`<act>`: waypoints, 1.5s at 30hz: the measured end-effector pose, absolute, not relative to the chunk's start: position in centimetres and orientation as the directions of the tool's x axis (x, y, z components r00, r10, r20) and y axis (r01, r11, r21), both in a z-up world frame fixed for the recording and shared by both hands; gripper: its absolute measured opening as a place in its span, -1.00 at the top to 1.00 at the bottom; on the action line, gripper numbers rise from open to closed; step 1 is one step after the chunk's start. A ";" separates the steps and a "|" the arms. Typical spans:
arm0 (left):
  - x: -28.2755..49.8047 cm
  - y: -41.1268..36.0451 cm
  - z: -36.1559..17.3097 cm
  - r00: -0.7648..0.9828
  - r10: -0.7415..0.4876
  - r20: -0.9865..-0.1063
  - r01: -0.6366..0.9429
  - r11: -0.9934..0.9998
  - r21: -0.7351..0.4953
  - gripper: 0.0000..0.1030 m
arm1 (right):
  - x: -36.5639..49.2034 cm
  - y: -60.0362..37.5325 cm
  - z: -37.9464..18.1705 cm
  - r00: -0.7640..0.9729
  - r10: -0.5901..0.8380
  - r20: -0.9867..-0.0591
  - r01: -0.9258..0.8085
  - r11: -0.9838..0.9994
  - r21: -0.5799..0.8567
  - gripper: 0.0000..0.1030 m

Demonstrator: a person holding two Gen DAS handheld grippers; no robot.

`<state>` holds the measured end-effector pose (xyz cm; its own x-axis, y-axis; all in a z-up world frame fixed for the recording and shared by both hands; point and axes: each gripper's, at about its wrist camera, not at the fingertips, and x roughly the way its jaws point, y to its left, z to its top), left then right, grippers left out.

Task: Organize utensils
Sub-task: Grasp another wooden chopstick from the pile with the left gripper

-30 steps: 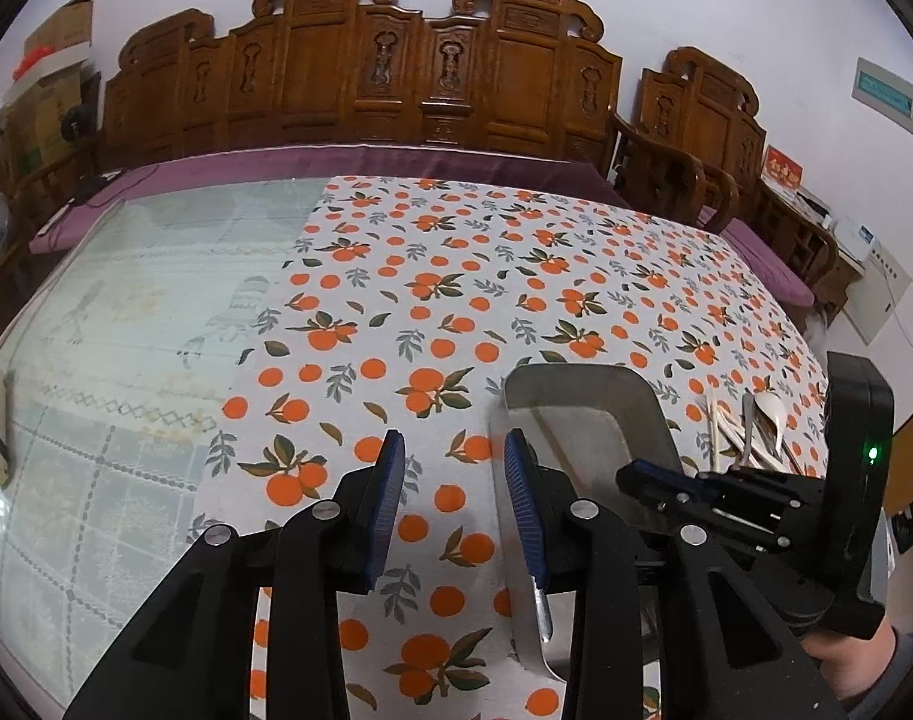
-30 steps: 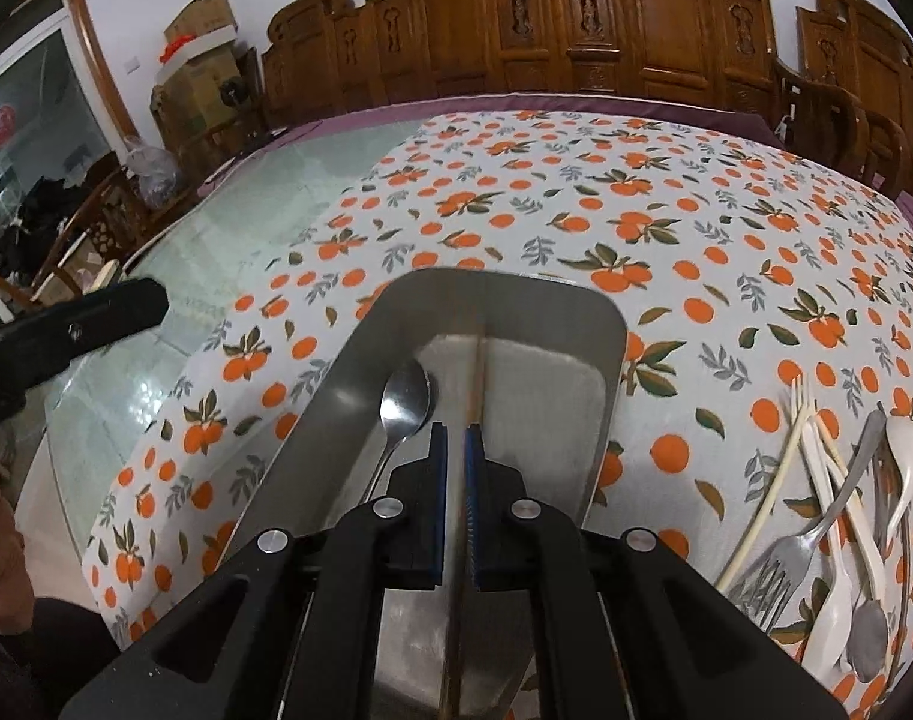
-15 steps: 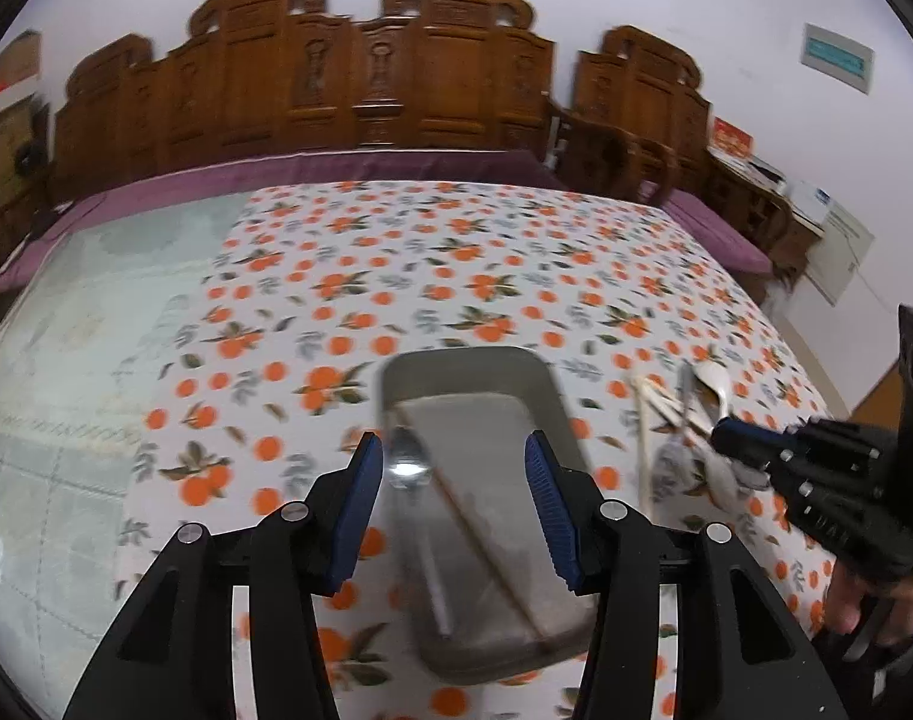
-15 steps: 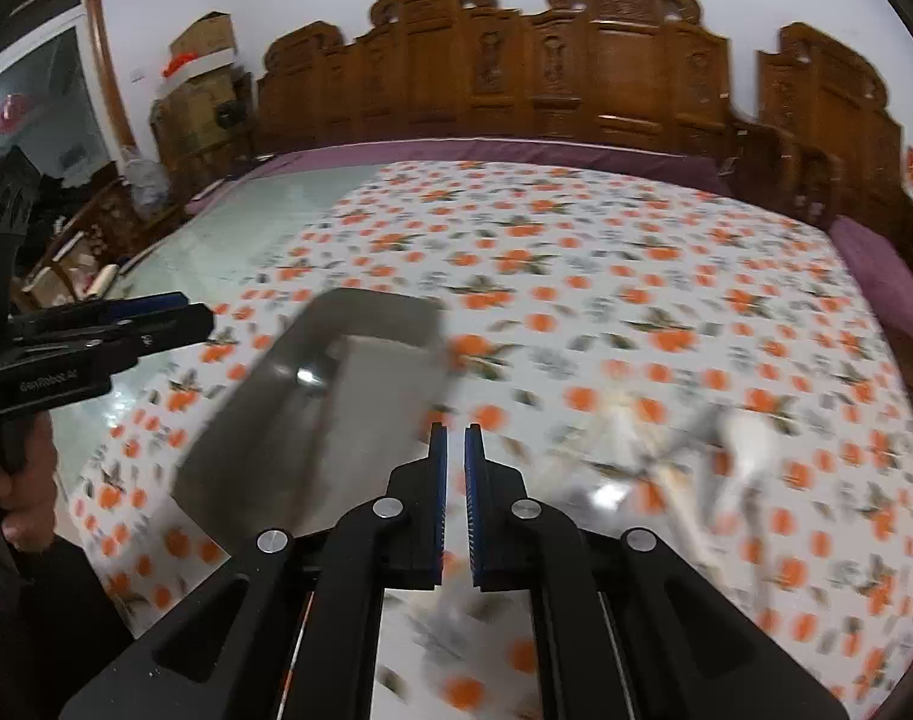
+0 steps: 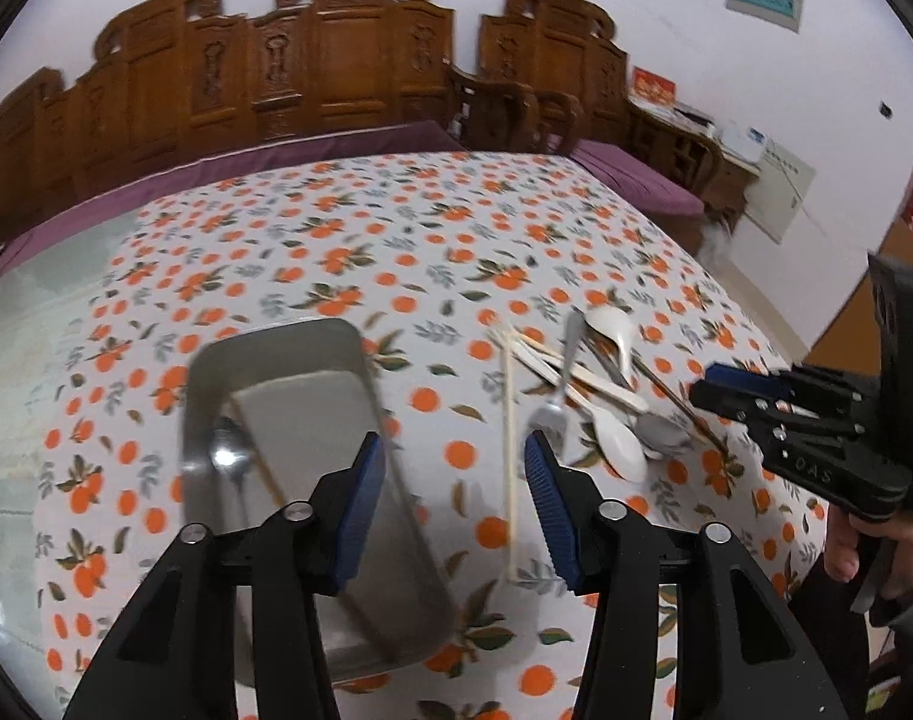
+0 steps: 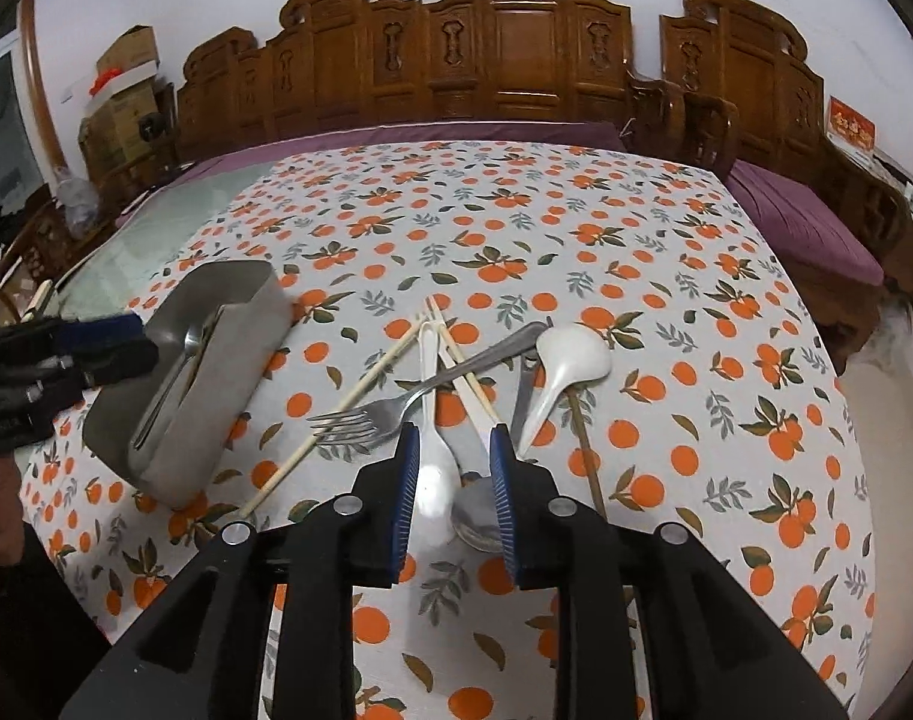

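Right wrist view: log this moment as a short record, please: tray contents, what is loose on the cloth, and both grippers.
tray: metal tray on the orange-print tablecloth, left of the pile
in tray: metal spoon and one chopstick
loose pile: metal fork, white soup spoon, white plastic spoon, chopsticks, other cutlery overlapping
left gripper: open, empty, between tray and pile
right gripper: jaws just been opening, nothing gripped, over the pile
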<state>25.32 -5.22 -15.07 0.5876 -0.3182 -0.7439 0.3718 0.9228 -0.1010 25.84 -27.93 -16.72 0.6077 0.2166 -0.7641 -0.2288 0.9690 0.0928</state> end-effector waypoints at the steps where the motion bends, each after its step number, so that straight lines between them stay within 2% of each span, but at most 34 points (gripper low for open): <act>1: 25.2 -5.7 -15.3 0.582 -0.317 -0.749 0.378 0.921 -0.095 0.19 | 25.8 -28.0 -16.8 0.609 0.218 -0.762 -0.227 0.969 0.096 0.49; 10: 24.1 -10.1 -18.8 0.523 -0.285 -0.804 0.439 0.898 -0.032 0.44 | 24.0 -28.5 -16.9 0.611 0.256 -0.749 -0.244 0.961 0.129 0.37; 21: 24.6 -10.8 -22.3 0.489 -0.196 -0.850 0.401 0.916 0.020 0.47 | 23.5 -28.8 -16.7 0.607 0.272 -0.747 -0.268 0.955 0.129 0.36; 24: 24.3 -11.3 -22.8 0.506 -0.164 -0.847 0.405 0.912 0.066 0.56 | 23.5 -28.9 -16.8 0.603 0.274 -0.749 -0.266 0.955 0.135 0.35; 29: 24.3 -11.8 -22.7 0.489 -0.158 -0.858 0.415 0.907 0.070 0.64 | 23.4 -28.7 -16.4 0.608 0.283 -0.741 -0.273 0.952 0.139 0.35; 37: 24.0 -13.4 -24.0 0.513 -0.055 -0.856 0.423 0.884 0.196 0.67 | 23.4 -28.7 -16.0 0.612 0.295 -0.734 -0.281 0.948 0.147 0.35; 41: 24.3 -12.7 -23.6 0.481 -0.093 -0.872 0.410 0.903 0.130 0.72 | 23.3 -28.6 -15.8 0.613 0.299 -0.731 -0.287 0.947 0.146 0.35; 44: 24.5 -11.7 -23.3 0.437 -0.157 -0.886 0.398 0.917 0.033 0.90 | 23.3 -28.6 -15.7 0.615 0.299 -0.730 -0.287 0.947 0.146 0.35; 45: 24.4 -11.5 -23.2 0.425 -0.170 -0.889 0.396 0.918 0.014 0.91 | 23.2 -28.6 -15.7 0.616 0.297 -0.729 -0.286 0.947 0.144 0.35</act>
<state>24.42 -11.53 -23.20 0.4253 -0.1699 -0.8890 0.3956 0.9183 0.0138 23.23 -28.59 -15.67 0.6162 0.2972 -0.7294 -0.2863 0.9472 0.1442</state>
